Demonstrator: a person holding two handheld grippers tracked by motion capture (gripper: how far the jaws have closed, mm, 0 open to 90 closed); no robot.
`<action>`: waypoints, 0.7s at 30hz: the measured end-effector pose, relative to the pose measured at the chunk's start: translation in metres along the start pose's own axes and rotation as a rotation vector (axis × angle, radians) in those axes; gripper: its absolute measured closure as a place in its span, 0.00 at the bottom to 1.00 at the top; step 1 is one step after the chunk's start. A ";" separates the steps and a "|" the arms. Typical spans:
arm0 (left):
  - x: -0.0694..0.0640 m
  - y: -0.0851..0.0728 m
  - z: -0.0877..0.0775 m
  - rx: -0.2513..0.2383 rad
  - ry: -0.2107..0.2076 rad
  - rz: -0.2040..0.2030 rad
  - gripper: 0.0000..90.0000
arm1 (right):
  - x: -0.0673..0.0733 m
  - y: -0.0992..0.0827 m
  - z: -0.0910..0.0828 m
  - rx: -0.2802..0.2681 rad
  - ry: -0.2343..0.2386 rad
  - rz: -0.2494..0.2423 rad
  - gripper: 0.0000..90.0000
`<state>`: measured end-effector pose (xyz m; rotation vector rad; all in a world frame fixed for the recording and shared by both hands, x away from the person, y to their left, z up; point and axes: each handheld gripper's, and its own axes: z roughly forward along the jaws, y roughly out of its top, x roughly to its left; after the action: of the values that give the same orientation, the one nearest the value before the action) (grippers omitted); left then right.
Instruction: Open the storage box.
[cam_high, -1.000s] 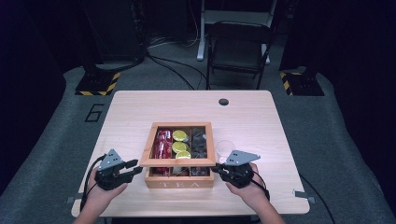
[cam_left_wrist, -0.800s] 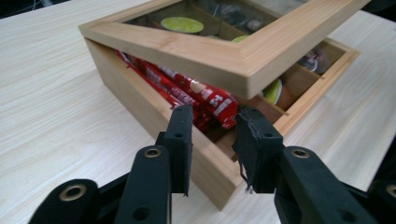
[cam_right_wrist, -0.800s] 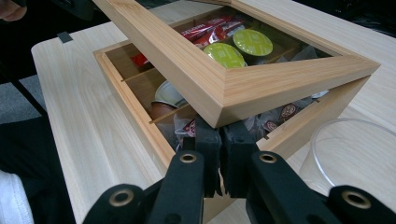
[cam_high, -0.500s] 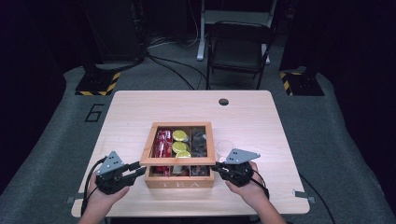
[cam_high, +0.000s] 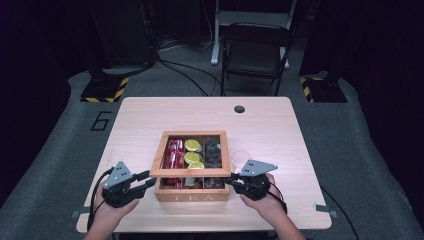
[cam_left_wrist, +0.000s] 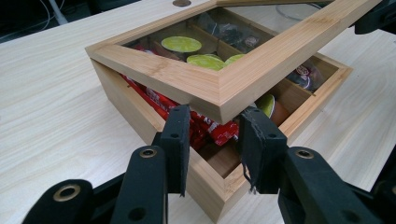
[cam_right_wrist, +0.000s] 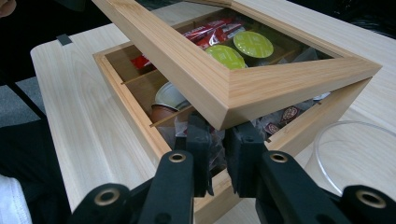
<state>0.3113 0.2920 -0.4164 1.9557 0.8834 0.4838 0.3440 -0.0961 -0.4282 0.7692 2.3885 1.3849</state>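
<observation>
Wooden tea box (cam_high: 192, 192) on worktop (cam_high: 280, 125), glazed lid (cam_high: 190, 152) tilted up at near edge, left claw (cam_left_wrist: 215, 140) clenched beneath lid corner, right claw (cam_right_wrist: 218, 140) just been opening, at lid's other corner.

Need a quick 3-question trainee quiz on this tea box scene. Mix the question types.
1. True or false: the lid of the tea box lies fully shut.
2. In the high view, what stands on the table just right of the box? A) a clear cup B) a red mug C) a spoon
3. What colour are the tops of the round capsules seen through the lid's window?

Key:
1. False: its front edge is raised off the box.
2. A
3. Yellow-green
</observation>
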 end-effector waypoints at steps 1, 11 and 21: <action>0.000 0.000 0.000 -0.003 0.000 -0.005 0.71 | 0.000 0.000 0.000 0.000 -0.003 0.002 0.87; 0.001 0.004 0.002 -0.012 0.017 -0.002 0.71 | 0.002 -0.001 -0.007 -0.044 -0.076 -0.005 0.76; 0.002 0.006 0.009 -0.020 0.041 0.011 0.65 | 0.013 0.004 -0.011 -0.080 -0.187 -0.072 0.65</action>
<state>0.3206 0.2864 -0.4158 1.9396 0.8914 0.5390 0.3294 -0.0948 -0.4195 0.7489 2.1834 1.3099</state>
